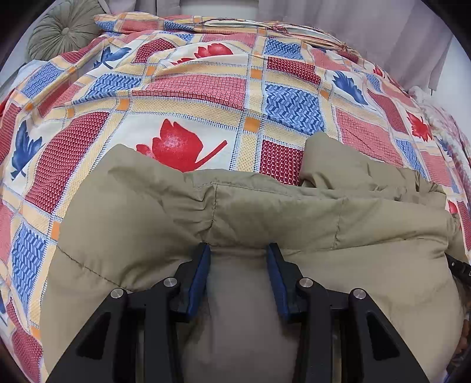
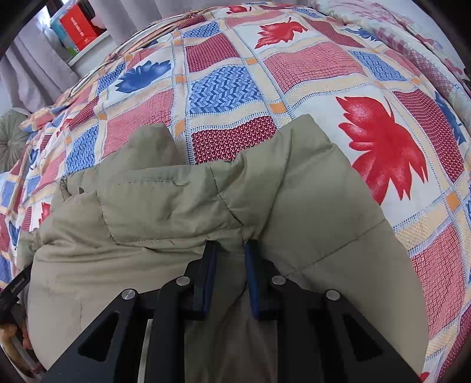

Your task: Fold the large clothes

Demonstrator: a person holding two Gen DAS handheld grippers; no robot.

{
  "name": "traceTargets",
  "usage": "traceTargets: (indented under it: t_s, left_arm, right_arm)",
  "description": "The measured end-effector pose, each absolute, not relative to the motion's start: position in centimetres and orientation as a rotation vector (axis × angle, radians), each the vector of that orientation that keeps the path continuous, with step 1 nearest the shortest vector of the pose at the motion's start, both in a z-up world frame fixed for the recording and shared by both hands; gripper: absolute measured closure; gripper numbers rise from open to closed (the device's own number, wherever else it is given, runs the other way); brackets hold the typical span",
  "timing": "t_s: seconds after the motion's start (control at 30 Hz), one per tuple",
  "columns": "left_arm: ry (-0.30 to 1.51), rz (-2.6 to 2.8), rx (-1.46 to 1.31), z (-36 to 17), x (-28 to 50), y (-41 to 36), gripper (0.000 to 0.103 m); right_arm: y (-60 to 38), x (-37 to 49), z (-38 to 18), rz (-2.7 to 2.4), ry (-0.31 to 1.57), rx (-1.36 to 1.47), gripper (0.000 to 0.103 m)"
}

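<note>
2 grippers (image 1: 238,250) (image 2: 231,247), tips seemingly buried in jacket (image 1: 294,212).

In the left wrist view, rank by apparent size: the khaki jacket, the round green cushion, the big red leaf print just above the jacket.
1. khaki jacket, though it lies nearest the camera.
2. red leaf print.
3. green cushion, far off and partly cut by the frame, so its rank is unsure.

A puffy khaki jacket (image 1: 265,212) lies bunched on the bed, quilted seams showing, its near edge lifted in folds.
</note>
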State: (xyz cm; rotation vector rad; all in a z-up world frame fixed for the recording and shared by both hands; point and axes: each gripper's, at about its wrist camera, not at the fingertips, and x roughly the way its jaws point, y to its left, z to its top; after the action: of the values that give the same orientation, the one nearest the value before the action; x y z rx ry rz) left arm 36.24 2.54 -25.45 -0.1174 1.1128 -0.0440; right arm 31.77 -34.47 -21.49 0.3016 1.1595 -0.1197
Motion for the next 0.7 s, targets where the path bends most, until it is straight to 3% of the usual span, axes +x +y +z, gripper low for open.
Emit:
traceTargets:
  t_s: [0.3,0.7]
  left_arm:
    - [1.065,0.09,-0.084,-24.2,37.0,7.1,0.06]
    - [1.118,0.133,-0.017,-27.6,38.7,6.9,0.058]
  right_arm:
    - [-37.7,29.1,-18.2,-0.293,1.084,0.163,0.083]
    - [-37.4,30.5,-22.3,-0.291,1.154,0.157,0.079]
